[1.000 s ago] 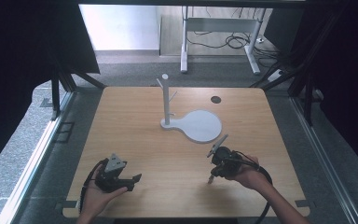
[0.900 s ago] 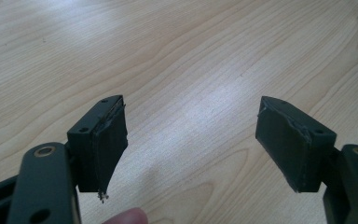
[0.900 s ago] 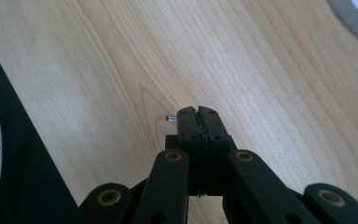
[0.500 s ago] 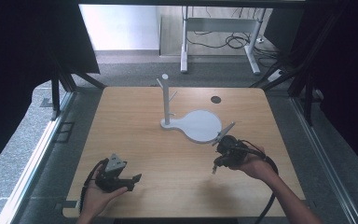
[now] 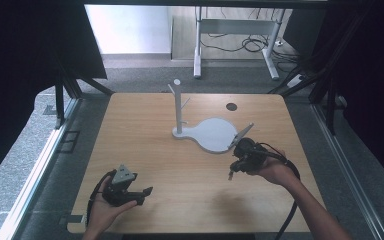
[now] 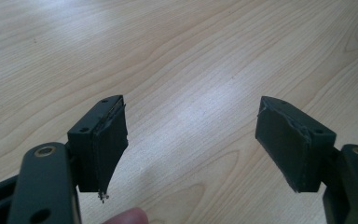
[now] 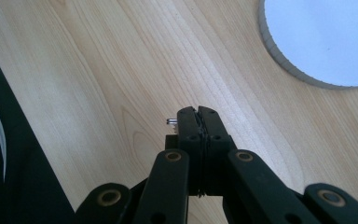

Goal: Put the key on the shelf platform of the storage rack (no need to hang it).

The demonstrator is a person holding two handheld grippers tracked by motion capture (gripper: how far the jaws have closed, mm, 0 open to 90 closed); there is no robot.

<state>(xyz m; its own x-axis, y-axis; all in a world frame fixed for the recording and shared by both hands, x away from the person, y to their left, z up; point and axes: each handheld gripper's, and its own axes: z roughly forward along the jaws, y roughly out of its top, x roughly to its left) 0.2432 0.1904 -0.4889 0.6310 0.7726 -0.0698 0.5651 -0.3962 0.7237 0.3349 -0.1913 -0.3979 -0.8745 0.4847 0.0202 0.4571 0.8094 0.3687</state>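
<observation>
Basically, wooden table (image 5: 145,135) took up most of the high view, bare over most of its top. On it past the middle stood a white stand (image 5: 179,107): upright post with short pegs, rising from a flat round white base plate (image 5: 215,134). Small dark round hole (image 5: 231,106) in the tabletop lay beyond the plate, toward the far right.

Right gripper (image 5: 235,167), held in the right hand (image 5: 275,172), sat just beside the near right rim of the plate, tilted down toward the table. In the right gripper view its jaws were pressed together, and a small thin metal pin (image 7: 171,121) stuck out sideways from between the tips; cannot tell what it was. White plate rim (image 7: 279,60) showed close above.

Left gripper (image 5: 142,192), in the left hand (image 5: 102,210), was near the front left edge, well apart from the stand. Its jaws stood wide apart over bare wood, nothing between them; left fingertip (image 6: 128,217) at the bottom edge.
</observation>
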